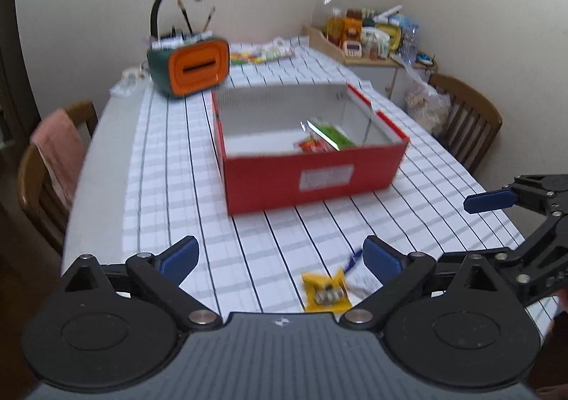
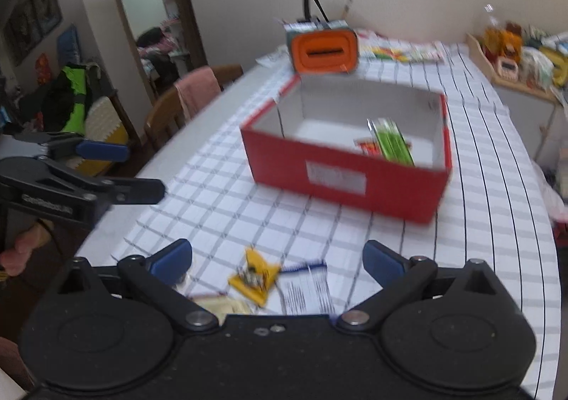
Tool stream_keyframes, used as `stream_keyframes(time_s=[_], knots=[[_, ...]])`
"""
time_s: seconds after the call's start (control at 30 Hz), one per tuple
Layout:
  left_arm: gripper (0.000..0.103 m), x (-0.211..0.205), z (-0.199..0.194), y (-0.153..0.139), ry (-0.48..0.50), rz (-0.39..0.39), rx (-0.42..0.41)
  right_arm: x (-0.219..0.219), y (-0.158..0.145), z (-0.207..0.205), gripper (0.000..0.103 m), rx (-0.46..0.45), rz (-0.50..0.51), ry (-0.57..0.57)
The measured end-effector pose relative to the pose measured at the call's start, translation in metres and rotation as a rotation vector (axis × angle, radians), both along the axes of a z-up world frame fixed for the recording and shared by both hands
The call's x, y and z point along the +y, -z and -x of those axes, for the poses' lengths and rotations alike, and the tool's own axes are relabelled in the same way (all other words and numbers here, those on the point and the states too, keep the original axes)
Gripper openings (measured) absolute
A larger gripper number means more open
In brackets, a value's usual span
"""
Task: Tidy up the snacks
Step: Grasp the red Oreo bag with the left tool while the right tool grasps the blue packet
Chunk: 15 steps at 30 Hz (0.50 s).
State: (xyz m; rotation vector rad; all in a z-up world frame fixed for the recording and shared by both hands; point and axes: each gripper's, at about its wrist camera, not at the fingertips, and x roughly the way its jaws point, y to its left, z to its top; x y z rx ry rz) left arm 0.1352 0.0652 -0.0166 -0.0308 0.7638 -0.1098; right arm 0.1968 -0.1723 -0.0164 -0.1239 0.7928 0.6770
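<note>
Right now both my left tongs (image 1: 280, 258) and right tongs (image 2: 277, 261) gape wide, empty, with the small yellow crinkly snack packet (image 2: 254, 275) between and just beyond them, short of the red cardboard box (image 2: 348, 165). Thin wrappers could slide away, or I could pinch the checked cloth on the desk (image 2: 479, 222).
</note>
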Motion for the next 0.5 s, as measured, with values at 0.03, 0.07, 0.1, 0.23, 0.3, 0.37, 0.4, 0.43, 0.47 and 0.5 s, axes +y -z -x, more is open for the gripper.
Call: stream_keyframes(time_s=[0.03,0.07,0.1,0.23,0.3,0.37,0.4,0.43,0.47,0.5], knots=[[0.099,-0.002,0.003,0.005,-0.005,0.002,0.018,-0.002,0.006,0.002,0.103,0.013,0.004,0.019],[0.099,-0.003,0.005,0.009,-0.009,-0.001,0.035,-0.004,0.011,0.003,0.103,0.025,0.009,0.037],[0.099,-0.005,0.008,0.014,-0.015,-0.005,0.053,-0.006,0.016,0.004,0.103,0.034,0.014,0.055],[0.099,-0.013,0.014,0.035,-0.011,-0.012,0.118,-0.011,0.036,0.007,0.103,0.073,0.044,0.116],[0.099,-0.019,0.016,0.044,-0.007,-0.024,0.149,-0.01,0.046,0.007,0.103,0.092,0.083,0.127],[0.099,-0.026,0.017,0.054,-0.002,-0.048,0.179,-0.009,0.056,0.01,0.103,0.105,0.118,0.133],[0.099,-0.029,0.018,0.057,0.003,-0.061,0.191,-0.008,0.061,0.01,0.103,0.114,0.132,0.136],[0.099,-0.032,0.019,0.061,0.005,-0.074,0.203,-0.008,0.065,0.011,0.103,0.123,0.144,0.136],[0.099,-0.035,0.019,0.064,0.007,-0.082,0.213,-0.007,0.069,0.012,0.103,0.128,0.156,0.139],[0.099,-0.037,0.02,0.067,0.012,-0.083,0.224,-0.007,0.074,0.014,0.103,0.133,0.168,0.144]])
